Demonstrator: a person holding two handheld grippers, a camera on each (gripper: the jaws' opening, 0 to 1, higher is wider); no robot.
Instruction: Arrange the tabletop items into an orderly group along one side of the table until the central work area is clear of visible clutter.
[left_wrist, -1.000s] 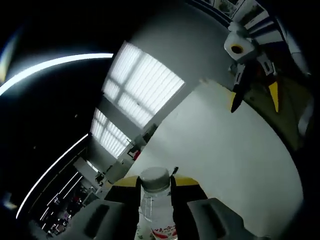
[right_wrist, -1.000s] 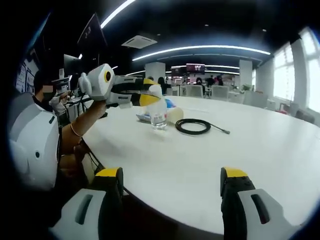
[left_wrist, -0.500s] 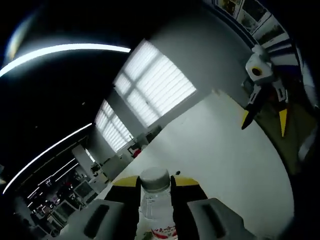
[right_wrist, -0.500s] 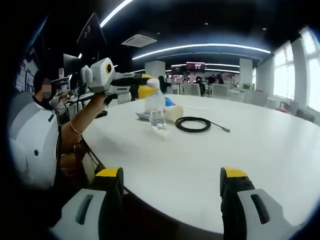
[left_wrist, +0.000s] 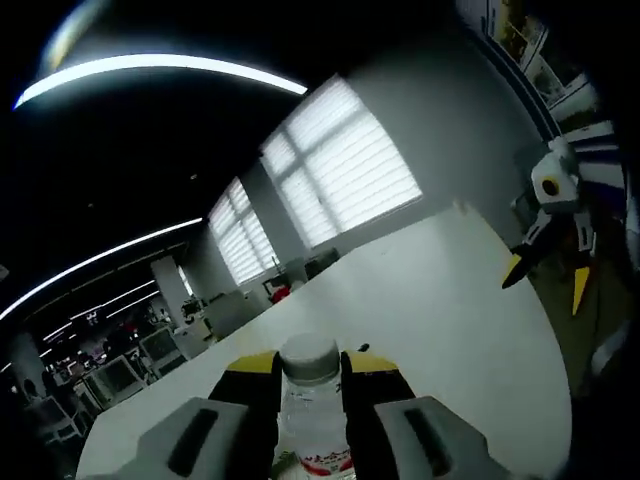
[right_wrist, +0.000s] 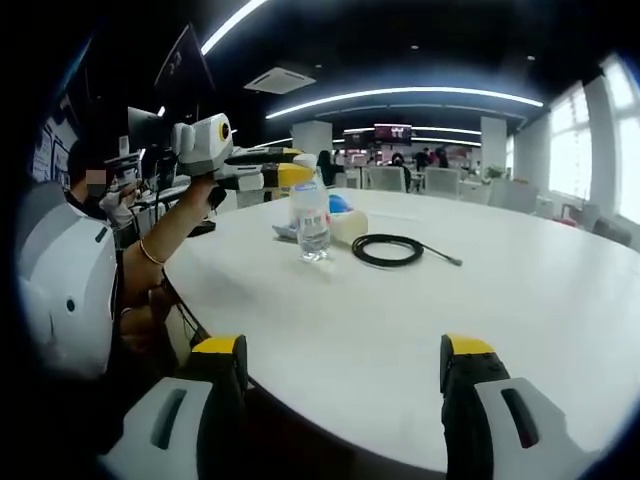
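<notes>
Bottle (right_wrist: 310, 221) first: our left gripper (right_wrist: 282, 172) clamps its neck, upright axis, base apparently touching the table (right_wrist: 420, 320) just left of the cable coil (right_wrist: 388, 250). Our right gripper (right_wrist: 342, 375) hangs wide open, empty, well apart at the near edge.

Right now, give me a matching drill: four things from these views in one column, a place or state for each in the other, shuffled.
1. water bottle
2. black cable
3. right gripper
4. left gripper

A. open, holding nothing, at the near table edge
B. coiled flat on the white table
C. shut around the bottle's neck
D. upright, clear, white cap

Pairs: 1-D, 2-B, 3-A, 4-C
</notes>
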